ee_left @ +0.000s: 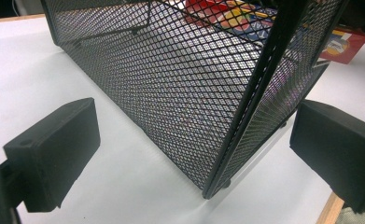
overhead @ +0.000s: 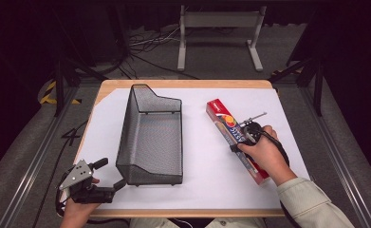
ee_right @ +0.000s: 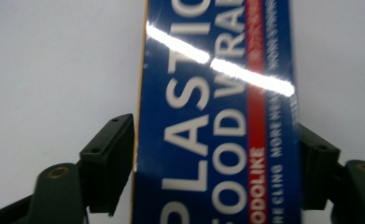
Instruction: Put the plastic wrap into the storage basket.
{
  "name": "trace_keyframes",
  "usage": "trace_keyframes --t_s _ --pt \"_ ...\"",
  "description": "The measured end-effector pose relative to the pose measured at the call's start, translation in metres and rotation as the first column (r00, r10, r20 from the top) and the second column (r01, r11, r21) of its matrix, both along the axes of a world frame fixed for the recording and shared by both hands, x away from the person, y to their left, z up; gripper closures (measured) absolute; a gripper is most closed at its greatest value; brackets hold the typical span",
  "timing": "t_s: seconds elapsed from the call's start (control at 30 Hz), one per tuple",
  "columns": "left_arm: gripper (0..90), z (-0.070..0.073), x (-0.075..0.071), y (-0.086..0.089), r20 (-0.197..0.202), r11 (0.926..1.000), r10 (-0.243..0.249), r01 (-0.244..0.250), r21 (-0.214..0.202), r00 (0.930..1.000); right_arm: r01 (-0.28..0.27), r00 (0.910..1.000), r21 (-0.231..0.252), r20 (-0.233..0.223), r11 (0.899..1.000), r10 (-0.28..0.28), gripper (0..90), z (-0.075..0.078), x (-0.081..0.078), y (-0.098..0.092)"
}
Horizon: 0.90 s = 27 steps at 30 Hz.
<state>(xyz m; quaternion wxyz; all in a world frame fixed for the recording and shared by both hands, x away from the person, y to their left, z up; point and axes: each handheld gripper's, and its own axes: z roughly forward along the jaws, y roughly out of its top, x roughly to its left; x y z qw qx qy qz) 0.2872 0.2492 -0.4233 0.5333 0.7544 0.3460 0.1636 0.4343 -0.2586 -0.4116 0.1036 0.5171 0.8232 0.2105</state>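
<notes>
Black mesh basket (overhead: 151,137) mid-table, your left gripper (overhead: 108,176) spread wide beside its near corner, your right gripper (overhead: 242,141) clamped on the wrap box (overhead: 226,121) lying to its right.

One black mesh basket (overhead: 150,137) stands just ahead of the left gripper's (overhead: 111,175) wide-apart jaws; one long plastic-wrap box (overhead: 228,126) lies between the right gripper's (ee_right: 217,163) jaws; two grippers in all, one white sheet (overhead: 207,180) beneath.
</notes>
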Motion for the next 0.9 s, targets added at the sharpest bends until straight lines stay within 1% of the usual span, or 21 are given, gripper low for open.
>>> trace_keyframes --t_s 0.03,0.07,0.13,0.23,0.4,0.47,0.53,0.6,0.7,0.9 --pt "2.4 0.0 0.0 0.0 -0.001 1.0 0.001 -0.001 -0.002 1.0 -0.005 0.9999 -0.021 0.013 1.0 0.005 34.2 0.0 0.0 0.0" --pt "2.4 0.0 0.0 0.001 0.0 1.0 0.001 -0.001 -0.002 1.0 0.007 0.9998 -0.019 0.017 1.0 -0.007 35.2 0.0 -0.001 0.0" --pt "2.5 0.0 0.0 0.001 -0.001 1.0 0.004 -0.004 -0.004 1.0 0.012 0.9996 -0.027 0.025 1.0 -0.011 37.3 0.0 -0.002 0.0" --pt "2.5 0.0 0.0 0.001 -0.001 1.0 0.002 -0.002 -0.002 1.0 0.018 0.9993 -0.04 0.035 0.999 -0.016 38.9 0.001 -0.002 0.001" --pt "2.5 0.0 0.0 0.001 -0.002 1.0 0.003 -0.003 -0.001 1.0 0.026 0.9987 -0.047 0.044 0.999 -0.023 40.1 0.001 -0.004 0.002" --pt "2.5 0.0 0.0 0.001 -0.002 1.0 0.004 -0.004 -0.001 1.0 0.026 0.9982 -0.051 0.055 0.998 -0.023 40.4 0.002 -0.005 0.001" --pt "2.5 0.0 0.0 0.001 -0.002 1.0 0.005 -0.005 -0.001 1.0 0.048 0.998 -0.035 0.042 0.998 -0.047 40.5 0.003 -0.006 0.001" --pt "2.5 0.0 0.0 0.001 -0.002 1.0 0.006 -0.006 -0.001 1.0 0.059 0.9977 -0.023 0.034 0.998 -0.059 40.6 0.006 -0.007 0.0" --pt "2.5 0.0 0.0 0.001 -0.003 1.0 0.006 -0.006 0.001 1.0 0.063 0.9971 -0.003 0.043 0.998 -0.063 40.6 0.011 -0.01 -0.002" --pt "2.5 0.0 0.0 0.0 -0.006 1.0 0.009 -0.009 -0.002 0.9999 0.073 0.9954 0.038 0.059 0.997 -0.075 40.6 0.028 -0.018 -0.004"
